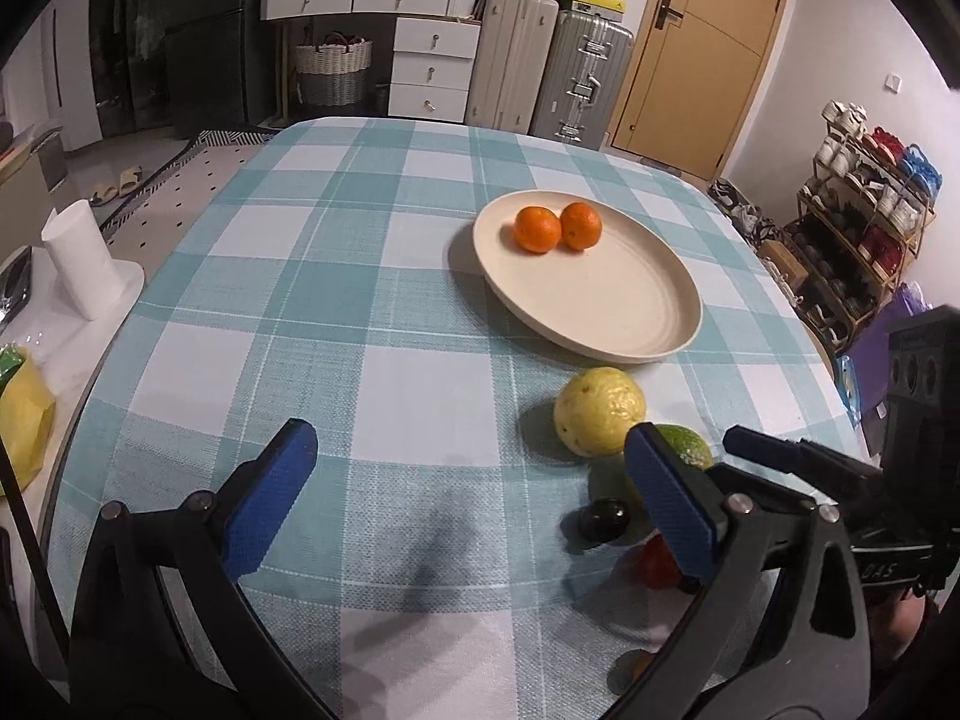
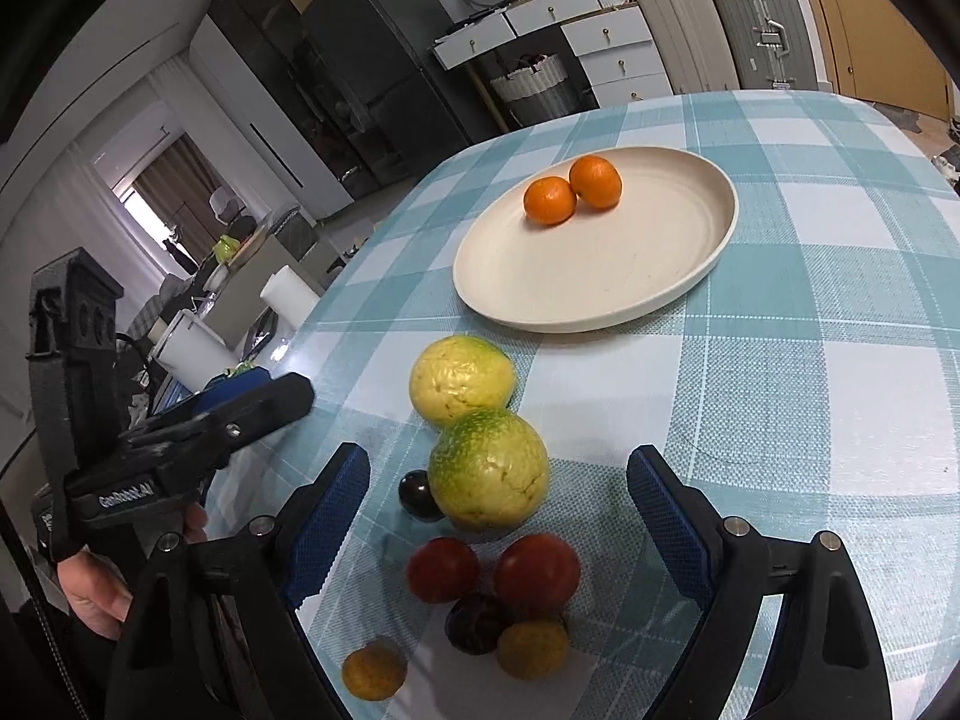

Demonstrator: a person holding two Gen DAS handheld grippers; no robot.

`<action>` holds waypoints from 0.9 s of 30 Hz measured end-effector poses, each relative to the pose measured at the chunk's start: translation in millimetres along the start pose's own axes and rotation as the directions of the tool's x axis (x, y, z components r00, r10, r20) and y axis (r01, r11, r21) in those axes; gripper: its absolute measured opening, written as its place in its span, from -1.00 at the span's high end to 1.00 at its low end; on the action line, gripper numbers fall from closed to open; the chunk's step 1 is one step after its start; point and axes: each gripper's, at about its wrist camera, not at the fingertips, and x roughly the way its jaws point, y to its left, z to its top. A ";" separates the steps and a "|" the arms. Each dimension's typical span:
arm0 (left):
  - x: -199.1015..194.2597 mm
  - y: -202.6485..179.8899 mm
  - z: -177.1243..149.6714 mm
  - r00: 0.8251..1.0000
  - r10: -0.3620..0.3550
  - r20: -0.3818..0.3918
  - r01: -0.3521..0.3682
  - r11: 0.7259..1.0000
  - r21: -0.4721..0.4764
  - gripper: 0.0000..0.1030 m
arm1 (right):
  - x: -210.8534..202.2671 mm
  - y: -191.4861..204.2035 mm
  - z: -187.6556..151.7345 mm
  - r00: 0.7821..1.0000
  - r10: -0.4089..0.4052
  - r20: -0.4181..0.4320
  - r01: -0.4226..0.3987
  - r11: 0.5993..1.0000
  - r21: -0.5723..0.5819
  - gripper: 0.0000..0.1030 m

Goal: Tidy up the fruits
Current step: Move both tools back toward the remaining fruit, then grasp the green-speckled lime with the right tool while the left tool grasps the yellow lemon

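A cream plate (image 1: 630,324) (image 2: 600,294) on the checked tablecloth holds two oranges (image 1: 537,229) (image 2: 549,200). Near the plate lies a yellow citrus (image 1: 599,411) (image 2: 461,379). A green-yellow citrus (image 2: 489,468) (image 1: 684,445) lies just in front of it. Close to me lie two red tomatoes (image 2: 537,573), two dark plums (image 2: 420,495) and two small yellow fruits (image 2: 533,648). My left gripper (image 1: 468,498) is open and empty above bare cloth, left of the fruits. My right gripper (image 2: 498,516) is open, its jaws on either side of the green-yellow citrus and tomatoes, apparently above them.
A white paper roll (image 1: 78,264) and a yellow bag (image 1: 21,414) stand on a side surface to the left. Drawers, suitcases (image 1: 579,78) and a door stand behind the table. A shoe rack (image 1: 852,228) stands to the right.
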 end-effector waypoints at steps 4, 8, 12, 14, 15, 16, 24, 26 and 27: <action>2.6 7.9 0.8 1.000 0.005 -0.005 -0.005 1.000 -0.017 -0.98 | 7.0 -1.4 -0.4 1.000 0.001 -0.019 -0.001 1.000 -0.001 -0.58; 5.8 13.8 -0.5 1.000 0.006 -0.014 -0.006 0.999 -0.033 -0.98 | 13.3 2.2 -1.5 0.999 0.003 -0.036 -0.003 1.000 -0.024 -0.40; 9.6 16.7 -0.9 1.000 0.007 -0.022 -0.008 0.999 -0.038 -0.98 | 19.9 5.9 -3.1 0.998 0.011 -0.059 -0.014 0.999 -0.041 -0.04; 12.0 17.5 -0.9 1.000 0.007 -0.027 -0.008 0.999 -0.039 -0.98 | 24.6 7.1 -3.5 0.997 0.000 -0.074 -0.004 0.999 -0.053 0.01; 12.7 17.9 -1.1 1.000 0.007 -0.029 -0.008 0.999 -0.041 -0.98 | 25.1 6.9 -3.8 0.997 0.002 -0.072 -0.005 0.999 -0.052 0.03; 13.3 18.2 -2.0 1.000 0.008 -0.030 -0.009 0.999 -0.043 -0.98 | 25.2 6.2 -3.7 0.997 0.006 -0.071 -0.009 0.999 -0.050 0.03; 22.6 23.2 -4.8 0.998 0.011 -0.055 -0.015 0.998 -0.061 -0.98 | 13.4 -0.4 -5.7 0.999 0.036 -0.027 -0.036 0.999 -0.021 0.04; 24.7 22.6 -4.7 0.998 0.007 -0.062 -0.011 0.998 -0.062 -0.98 | 10.1 -3.9 -5.0 0.999 0.044 -0.017 -0.044 0.999 -0.004 0.04; 24.9 22.1 -5.0 0.998 0.006 -0.062 -0.010 0.998 -0.061 -0.98 | 8.8 -5.5 -4.9 0.999 0.051 -0.012 -0.051 0.999 0.004 0.04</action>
